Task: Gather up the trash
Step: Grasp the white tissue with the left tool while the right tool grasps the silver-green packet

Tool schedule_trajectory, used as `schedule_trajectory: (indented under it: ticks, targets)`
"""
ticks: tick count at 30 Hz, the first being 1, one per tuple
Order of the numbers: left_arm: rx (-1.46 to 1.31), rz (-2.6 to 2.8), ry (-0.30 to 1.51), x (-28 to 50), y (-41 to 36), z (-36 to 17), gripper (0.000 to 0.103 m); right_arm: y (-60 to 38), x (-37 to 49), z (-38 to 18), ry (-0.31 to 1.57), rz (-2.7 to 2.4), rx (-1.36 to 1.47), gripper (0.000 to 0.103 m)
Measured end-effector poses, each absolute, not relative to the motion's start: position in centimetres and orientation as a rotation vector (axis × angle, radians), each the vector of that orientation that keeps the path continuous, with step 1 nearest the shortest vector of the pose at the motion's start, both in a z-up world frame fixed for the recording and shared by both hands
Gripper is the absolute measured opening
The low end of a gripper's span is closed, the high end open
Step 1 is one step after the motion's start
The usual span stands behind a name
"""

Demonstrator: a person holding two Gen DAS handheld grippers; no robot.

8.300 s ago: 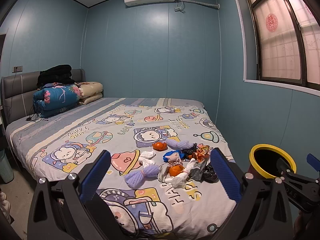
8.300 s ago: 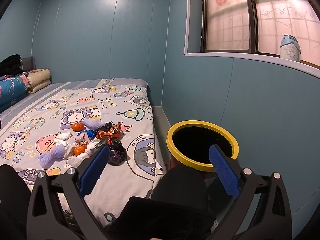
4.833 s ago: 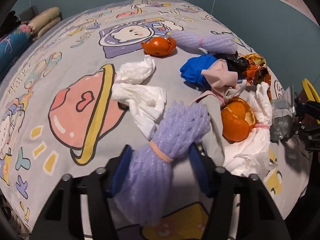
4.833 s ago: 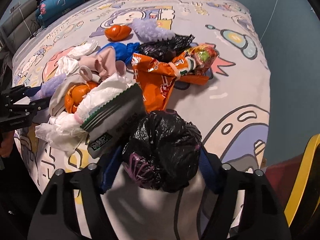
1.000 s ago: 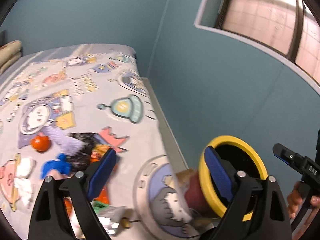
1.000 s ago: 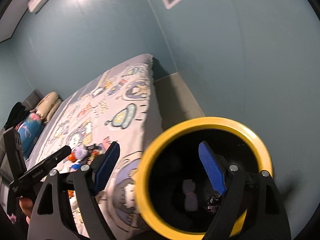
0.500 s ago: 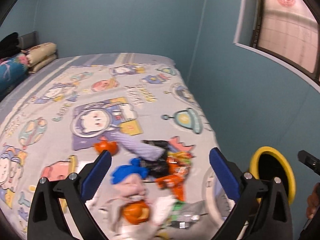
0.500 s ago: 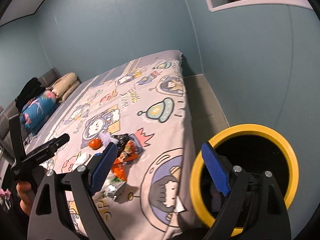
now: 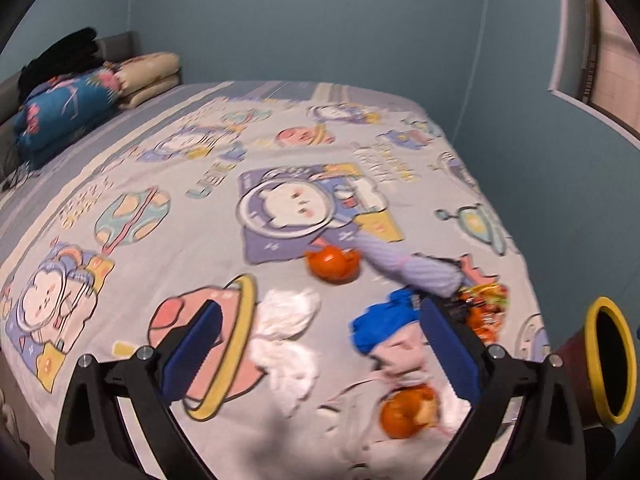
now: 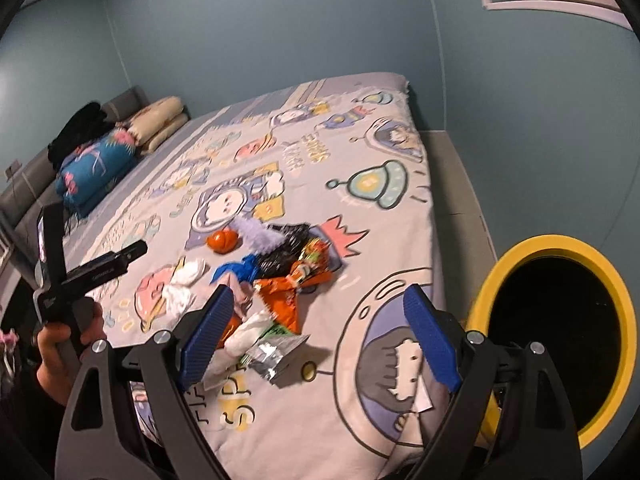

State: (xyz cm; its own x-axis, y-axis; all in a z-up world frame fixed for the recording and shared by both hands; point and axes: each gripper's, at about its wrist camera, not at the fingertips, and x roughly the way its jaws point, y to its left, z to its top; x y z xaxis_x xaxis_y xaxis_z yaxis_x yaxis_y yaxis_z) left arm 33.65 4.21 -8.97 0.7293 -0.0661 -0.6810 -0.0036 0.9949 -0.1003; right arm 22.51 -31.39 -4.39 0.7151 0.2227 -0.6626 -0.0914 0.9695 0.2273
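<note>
A pile of trash lies on the cartoon-print bed sheet (image 9: 168,184): white tissue (image 9: 286,312), an orange peel (image 9: 332,264), a purple foam net (image 9: 408,268), a blue scrap (image 9: 384,324), a second orange peel (image 9: 408,412) and an orange snack wrapper (image 9: 480,308). My left gripper (image 9: 320,336) hangs open and empty above the tissue and the blue scrap. My right gripper (image 10: 318,320) is open and empty over the orange wrapper (image 10: 284,292) and a silver wrapper (image 10: 276,354). The yellow-rimmed bin (image 10: 536,246) stands on the floor right of the bed.
Folded blankets and pillows (image 9: 68,108) are stacked at the head of the bed. A blue wall and a window (image 9: 600,60) run along the right, with a narrow floor strip (image 10: 452,168) between wall and bed. A person's hand (image 10: 60,340) holds the left gripper.
Both grippers have swung left from the bin to the trash pile on the bed. The purple net and black bag gripped earlier are gone from the jaws; both stand empty.
</note>
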Motion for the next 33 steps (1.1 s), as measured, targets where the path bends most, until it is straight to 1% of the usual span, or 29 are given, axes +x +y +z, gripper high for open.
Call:
schedule_trajectory:
  ticks: [7,15,19,27,33]
  targets:
    - [-0.136,0.022,0.807,34.6,6.9,-12.6,0.095,-28.4,23.5,-8.4,0.810,0.243,0.049,0.085]
    - [-0.110,0.031,0.853,35.4,7.5,-15.5,0.095,-25.4,24.3,-12.9,0.905,0.344,-0.082,0.085]
    - [-0.101,0.017,0.898,35.8,7.8,-16.7,0.095,-24.5,24.5,-14.1,0.939,0.391,-0.144,0.087]
    - [-0.061,0.009,0.933,37.5,7.7,-17.8,0.095,-22.9,25.8,-16.3,1.023,0.421,-0.213,0.087]
    - [-0.045,-0.028,0.917,38.2,6.9,-18.5,0.095,-22.8,26.8,-17.0,1.037,0.426,-0.207,0.087]
